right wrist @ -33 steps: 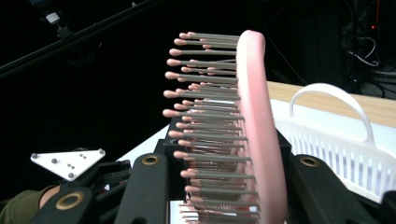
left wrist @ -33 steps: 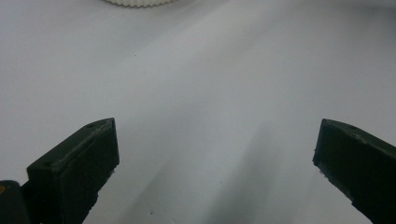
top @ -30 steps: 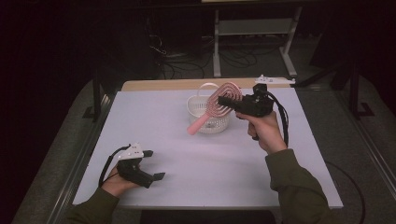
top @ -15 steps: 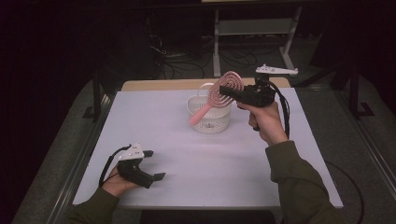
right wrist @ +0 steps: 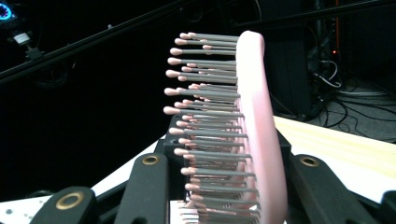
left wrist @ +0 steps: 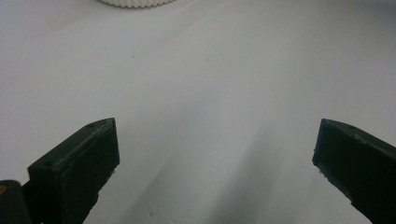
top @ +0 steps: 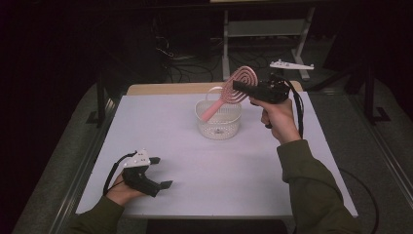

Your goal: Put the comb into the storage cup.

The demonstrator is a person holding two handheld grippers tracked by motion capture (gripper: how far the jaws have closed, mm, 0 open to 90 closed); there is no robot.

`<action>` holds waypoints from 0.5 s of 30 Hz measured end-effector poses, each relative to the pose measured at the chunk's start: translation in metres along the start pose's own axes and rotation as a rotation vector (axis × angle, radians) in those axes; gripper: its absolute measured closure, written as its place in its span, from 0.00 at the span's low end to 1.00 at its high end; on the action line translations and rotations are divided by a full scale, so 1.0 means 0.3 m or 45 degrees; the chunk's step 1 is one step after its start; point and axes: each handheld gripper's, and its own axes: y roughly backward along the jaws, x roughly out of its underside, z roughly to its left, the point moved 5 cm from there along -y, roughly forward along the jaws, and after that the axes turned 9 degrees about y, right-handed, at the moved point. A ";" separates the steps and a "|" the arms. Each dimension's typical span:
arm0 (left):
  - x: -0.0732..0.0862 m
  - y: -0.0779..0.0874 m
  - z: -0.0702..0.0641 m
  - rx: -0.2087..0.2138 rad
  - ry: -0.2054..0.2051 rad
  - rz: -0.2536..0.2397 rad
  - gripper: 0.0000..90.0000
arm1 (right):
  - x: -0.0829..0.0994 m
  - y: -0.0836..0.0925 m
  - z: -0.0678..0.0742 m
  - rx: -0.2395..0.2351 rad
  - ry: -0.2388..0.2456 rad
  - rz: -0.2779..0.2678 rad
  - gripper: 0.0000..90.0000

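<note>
Firstly, left gripper (top: pixel 163 171): rests low at the near left of the table (top: pixel 160 126), held in the person's left hand (top: pixel 119 191); in its own view the two black jaws stand spread wide with only bare white tabletop between them.
Table: white top, with a strip of pale wood along its far edge.
Basket (top: pixel 219 122): small, white, perforated, standing on the table's far middle; its rim peeks in at the top of the left gripper view (left wrist: pixel 135 2).
Hairbrush (top: pixel 229 92): pink, with a round spiral head; held tilted in the air above the basket, handle slanting down towards the basket's left rim.
Right gripper (top: pixel 241 87): raised over the basket's right side in the right hand (top: pixel 275 114); its jaws pinch the brush head, and in its own view the grey, pink-tipped bristles (right wrist: pixel 205 116) point to the left.
</note>
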 end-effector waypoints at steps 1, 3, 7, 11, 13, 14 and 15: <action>0.000 0.000 0.000 0.000 0.000 0.000 0.00 | 0.000 -0.002 -0.005 0.005 -0.001 -0.004 0.70; 0.000 0.000 0.000 0.001 -0.002 -0.002 0.00 | 0.003 -0.007 -0.015 0.015 -0.001 -0.005 0.70; 0.000 0.001 -0.001 0.001 -0.001 -0.003 0.00 | 0.013 -0.022 -0.036 0.049 0.002 0.006 0.70; 0.000 0.000 -0.002 0.003 0.000 -0.004 0.00 | 0.020 -0.037 -0.051 0.066 -0.001 0.002 0.70; 0.000 0.001 -0.002 0.003 -0.001 -0.003 0.00 | 0.024 -0.045 -0.058 0.073 -0.001 0.002 0.70; 0.000 0.001 -0.002 0.003 0.000 -0.004 0.00 | 0.027 -0.050 -0.061 0.078 -0.002 0.001 0.70; 0.000 0.000 -0.002 0.004 0.000 -0.003 0.00 | 0.031 -0.057 -0.064 0.084 -0.008 0.005 0.70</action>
